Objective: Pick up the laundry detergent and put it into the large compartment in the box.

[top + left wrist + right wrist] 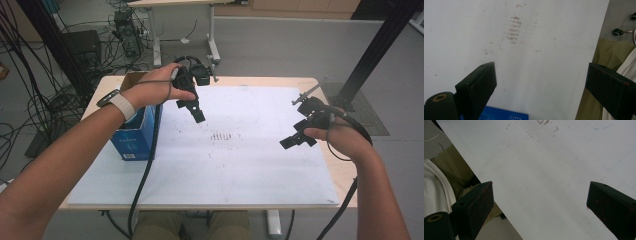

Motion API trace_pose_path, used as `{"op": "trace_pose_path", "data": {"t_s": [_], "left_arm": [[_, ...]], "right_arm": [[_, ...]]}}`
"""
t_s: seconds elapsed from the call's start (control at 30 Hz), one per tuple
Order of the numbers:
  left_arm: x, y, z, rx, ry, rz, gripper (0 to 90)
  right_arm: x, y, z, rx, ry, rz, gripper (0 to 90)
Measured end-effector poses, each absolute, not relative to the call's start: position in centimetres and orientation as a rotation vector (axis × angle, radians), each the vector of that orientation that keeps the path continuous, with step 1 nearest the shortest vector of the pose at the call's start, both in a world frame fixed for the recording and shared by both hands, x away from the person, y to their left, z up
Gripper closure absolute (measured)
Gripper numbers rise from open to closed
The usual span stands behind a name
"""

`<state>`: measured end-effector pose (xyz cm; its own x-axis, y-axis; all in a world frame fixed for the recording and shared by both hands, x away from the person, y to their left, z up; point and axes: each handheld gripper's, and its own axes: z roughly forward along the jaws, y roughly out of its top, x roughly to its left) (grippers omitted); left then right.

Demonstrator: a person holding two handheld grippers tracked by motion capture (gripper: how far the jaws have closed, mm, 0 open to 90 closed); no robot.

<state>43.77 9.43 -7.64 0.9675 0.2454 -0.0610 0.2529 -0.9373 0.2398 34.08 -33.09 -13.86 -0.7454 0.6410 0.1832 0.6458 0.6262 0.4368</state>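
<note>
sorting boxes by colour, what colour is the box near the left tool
Blue box, open at the top; the high view shows it best.

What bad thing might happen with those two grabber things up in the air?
1. The left gripper hangs open right beside the blue cardboard box at the table's left edge; its cable trails past the box and might drag or tip it.
2. The right gripper, also open, hovers near the white board's right side; lowering carelessly may bump it.

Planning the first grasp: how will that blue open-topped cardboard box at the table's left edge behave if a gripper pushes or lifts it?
The blue box stands upright with its top open, so its walls probably flex. It seems light and may slide or tip.
</note>
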Motion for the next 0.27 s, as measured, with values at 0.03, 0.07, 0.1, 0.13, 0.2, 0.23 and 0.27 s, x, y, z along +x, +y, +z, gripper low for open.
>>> {"op": "trace_pose_path", "data": {"t_s": [0.03,0.07,0.1,0.13,0.2,0.23,0.27], "left_arm": [[43.77,9.41,-7.65,2.87,0.37,-0.043,10.4],[43.77,9.4,-7.67,2.87,0.371,-0.043,10.4],[43.78,9.41,-7.68,2.869,0.371,-0.043,10.4],[43.77,9.43,-7.68,2.868,0.372,-0.042,10.4],[43.77,9.43,-7.7,2.866,0.375,-0.043,10.4],[43.77,9.43,-7.7,2.865,0.376,-0.042,10.4],[43.8,9.42,-7.7,2.865,0.376,-0.044,10.4]], "right_arm": [[34.04,-33.14,-13.87,-1.12,-2.822,-0.766,7.3],[34.01,-33.16,-13.87,-1.121,-2.822,-0.765,7.3],[33.96,-33.2,-13.89,-1.122,-2.822,-0.767,7.3],[33.92,-33.25,-13.9,-1.121,-2.823,-0.767,7.3],[33.85,-33.28,-13.9,-1.124,-2.822,-0.767,7.3],[33.83,-33.29,-13.9,-1.125,-2.822,-0.767,7.3],[33.82,-33.33,-13.9,-1.124,-2.823,-0.768,7.3]]}}
